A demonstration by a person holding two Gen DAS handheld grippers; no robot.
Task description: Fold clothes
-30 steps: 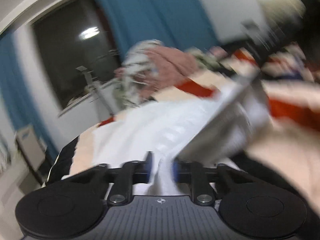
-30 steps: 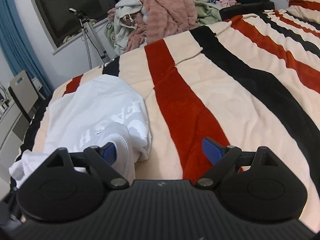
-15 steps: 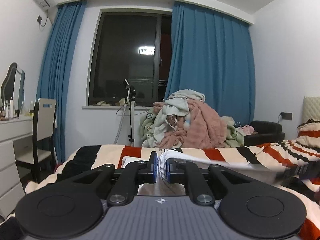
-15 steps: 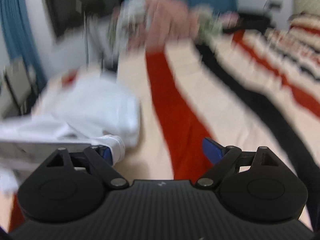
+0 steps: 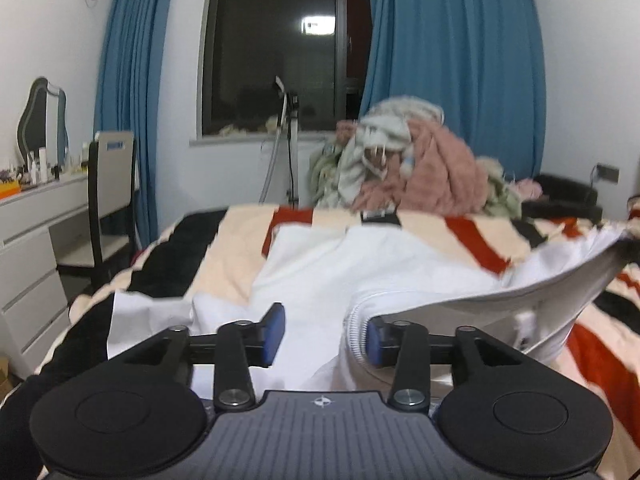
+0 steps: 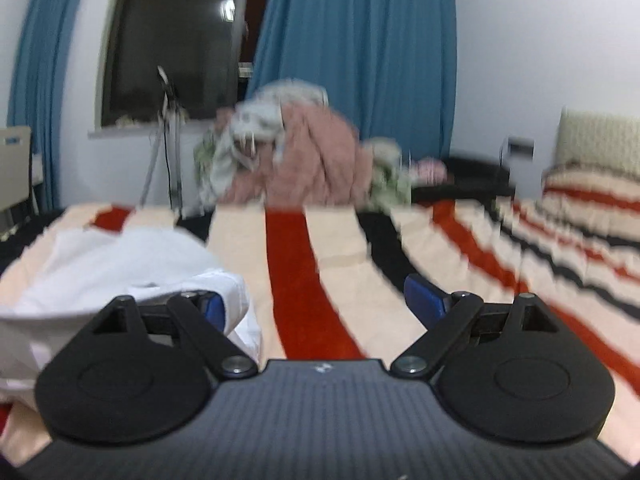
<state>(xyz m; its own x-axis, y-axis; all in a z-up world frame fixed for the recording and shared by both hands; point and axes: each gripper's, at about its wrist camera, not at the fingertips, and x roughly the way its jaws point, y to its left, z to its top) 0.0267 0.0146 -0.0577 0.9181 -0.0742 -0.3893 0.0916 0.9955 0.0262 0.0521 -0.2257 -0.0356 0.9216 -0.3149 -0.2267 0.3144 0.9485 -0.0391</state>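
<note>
White garment (image 5: 340,276): its right-hand flap is smeared by motion and runs off the right edge of the left wrist view; the near part is hidden behind the left gripper (image 5: 322,332), whose jaws are opening.
White garment, right wrist view (image 6: 120,260): cut by the left edge; its fold wraps the inner face of one pad (image 6: 212,306), so contact there cannot be told.
Clothes pile (image 6: 288,152): blurred, single pieces not separable.
Bedspread (image 6: 520,248): stripe edges jagged with blur towards the right.
Dresser items (image 5: 36,164): too small to identify.
Mirror (image 5: 40,116): its lower part is hidden behind the dresser items.
Pillow (image 6: 596,140): cut by the right edge.
</note>
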